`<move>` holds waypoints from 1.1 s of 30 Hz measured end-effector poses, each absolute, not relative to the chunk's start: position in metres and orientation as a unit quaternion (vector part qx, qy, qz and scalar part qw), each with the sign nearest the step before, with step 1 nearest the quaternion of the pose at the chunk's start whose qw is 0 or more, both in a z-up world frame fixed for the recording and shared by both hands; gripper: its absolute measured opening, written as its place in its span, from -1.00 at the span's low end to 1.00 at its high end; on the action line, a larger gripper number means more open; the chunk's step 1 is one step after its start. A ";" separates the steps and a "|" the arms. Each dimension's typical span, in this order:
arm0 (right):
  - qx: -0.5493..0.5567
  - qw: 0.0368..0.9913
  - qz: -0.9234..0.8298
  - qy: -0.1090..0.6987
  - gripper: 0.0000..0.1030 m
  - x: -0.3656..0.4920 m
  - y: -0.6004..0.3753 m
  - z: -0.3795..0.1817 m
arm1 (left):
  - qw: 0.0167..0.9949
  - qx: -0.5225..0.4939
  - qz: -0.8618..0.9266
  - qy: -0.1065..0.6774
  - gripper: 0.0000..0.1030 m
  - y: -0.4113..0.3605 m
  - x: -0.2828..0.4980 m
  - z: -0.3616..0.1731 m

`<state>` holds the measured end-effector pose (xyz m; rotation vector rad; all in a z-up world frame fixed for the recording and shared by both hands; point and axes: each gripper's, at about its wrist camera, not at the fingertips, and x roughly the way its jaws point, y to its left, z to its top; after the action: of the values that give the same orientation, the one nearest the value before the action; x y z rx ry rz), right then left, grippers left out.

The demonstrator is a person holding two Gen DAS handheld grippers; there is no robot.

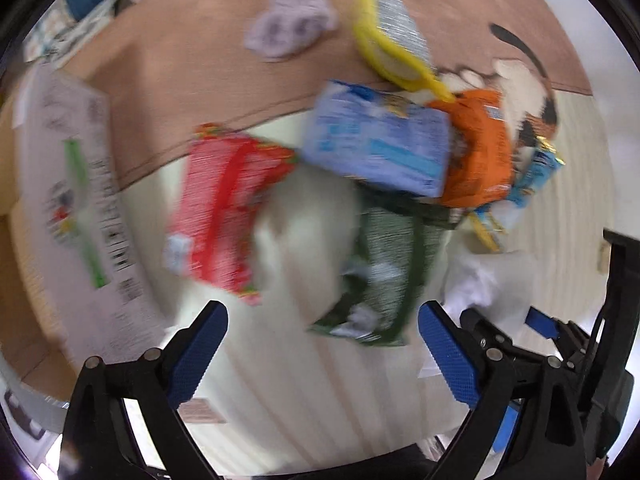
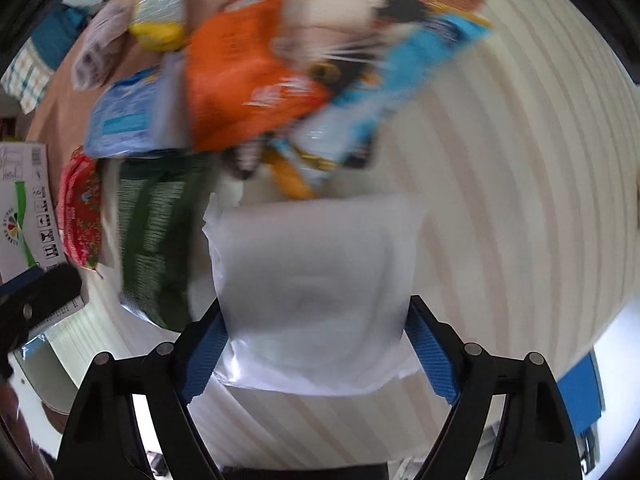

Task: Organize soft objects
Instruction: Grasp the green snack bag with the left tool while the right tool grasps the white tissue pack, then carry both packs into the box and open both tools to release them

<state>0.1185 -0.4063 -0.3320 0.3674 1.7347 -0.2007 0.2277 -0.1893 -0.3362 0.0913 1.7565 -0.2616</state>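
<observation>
Striped mat (image 2: 500, 184) under everything, brown rug (image 1: 192, 64) beyond it. Cardboard box (image 1: 68, 184) sits far left of the left gripper (image 1: 322, 344), flap printed with symbols.

Pile of soft packs lies ahead of both grippers: orange pack (image 2: 244, 80) on top, blue pack (image 1: 380, 144) beside it, green pack (image 1: 384, 264) and red pack (image 1: 228, 208) nearer the left gripper, light-blue pack (image 2: 384, 92) ahead-right of the right gripper (image 2: 316, 348). Yellow brush (image 1: 392, 36) and grey plush (image 1: 292, 28) are further out on the rug.

White bag (image 2: 316, 292) sits right between the right gripper's fingers (image 2: 434, 356). They stand wide and bracket its edges; blur hides whether the pads press, so I read it as not yet gripped.

Left gripper: fingers (image 1: 200, 352) wide apart, nothing between them, green pack just ahead.

Risks, my read:
- Slick white bag could squirt out or bunch if the fingers close only on loose film.
- Left fingers closing on the green pack's corner may drag the red pack, which lies close beside it.
- Pile is stacked loosely; pulling a bottom pack likely topples the orange one.
- Both grippers are close together; crossing paths could clash.
</observation>
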 end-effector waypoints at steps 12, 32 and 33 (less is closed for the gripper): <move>0.188 0.610 -0.089 0.765 0.69 0.110 -0.411 -0.360 | 0.565 0.117 -0.138 0.805 0.15 -0.243 0.220 -0.409; 0.171 0.686 -0.010 0.707 0.26 0.120 -0.305 -0.278 | 0.672 -0.013 -0.107 0.732 -0.36 -0.112 0.167 -0.259; 0.168 0.694 0.001 0.700 0.26 0.127 -0.294 -0.267 | 0.685 -0.027 -0.105 0.721 -0.36 -0.093 0.168 -0.238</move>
<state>0.1268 -0.2938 -0.2674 0.3761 1.5630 0.0027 0.1680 -0.0935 -0.2384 -0.0600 1.6152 -0.2360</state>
